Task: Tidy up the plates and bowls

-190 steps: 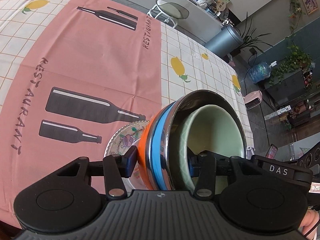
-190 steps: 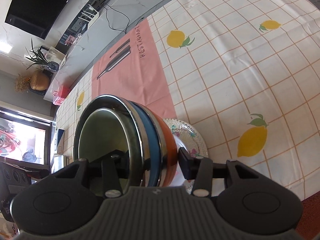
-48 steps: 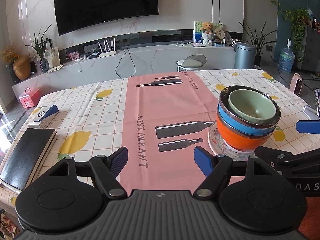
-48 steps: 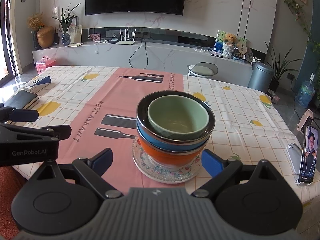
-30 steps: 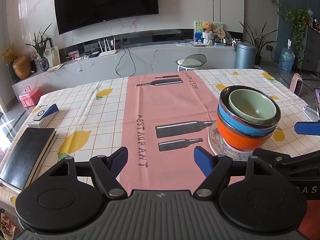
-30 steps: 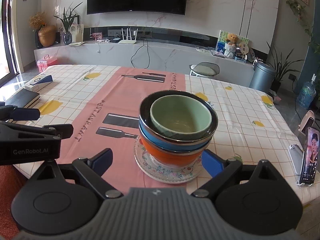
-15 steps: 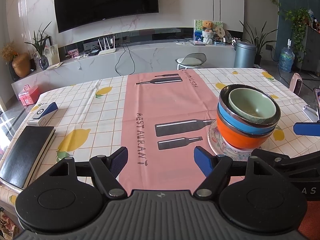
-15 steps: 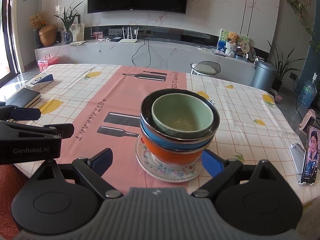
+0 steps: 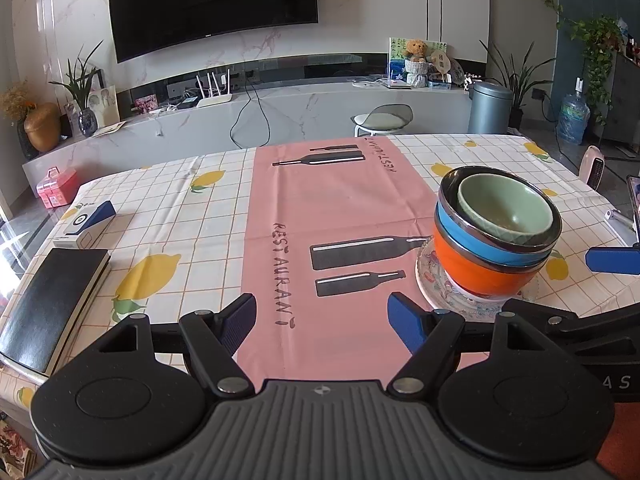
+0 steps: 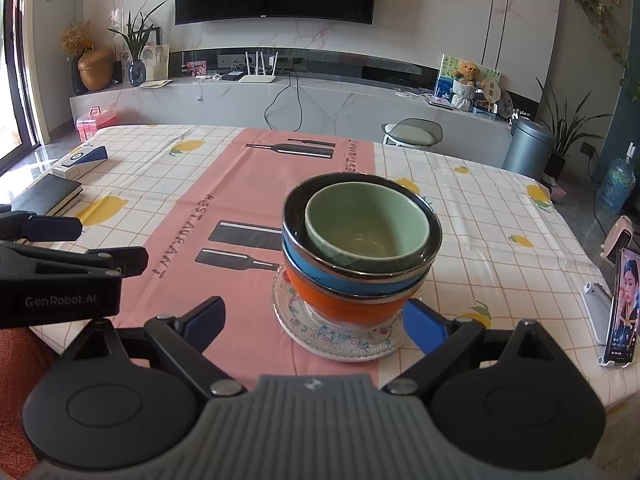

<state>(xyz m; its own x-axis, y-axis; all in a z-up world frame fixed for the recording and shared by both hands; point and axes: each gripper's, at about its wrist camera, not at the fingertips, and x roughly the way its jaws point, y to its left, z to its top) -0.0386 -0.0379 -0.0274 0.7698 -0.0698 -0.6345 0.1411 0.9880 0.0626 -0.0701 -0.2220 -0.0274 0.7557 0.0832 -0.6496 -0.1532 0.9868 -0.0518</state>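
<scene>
Right tool (image 10: 312, 318) spread wide and empty, and dead ahead of it, just beyond the tips, sits the bowl stack (image 10: 360, 256) on the patterned plate (image 10: 340, 340) near the desk (image 10: 500, 216) edge. Left tool (image 9: 322, 320) equally spread, holding nothing; from there the stack lies off to the right and forward, so the right tool looks nearer. Green bowl (image 10: 366, 232) nested in steel-rimmed blue, then orange, all mouths up, axis vertical with a slight lean. Stacking looks done.

3 bowls (image 10: 360, 264) (green in blue in orange) sit nested upright on a patterned glass plate (image 10: 340, 340).
</scene>
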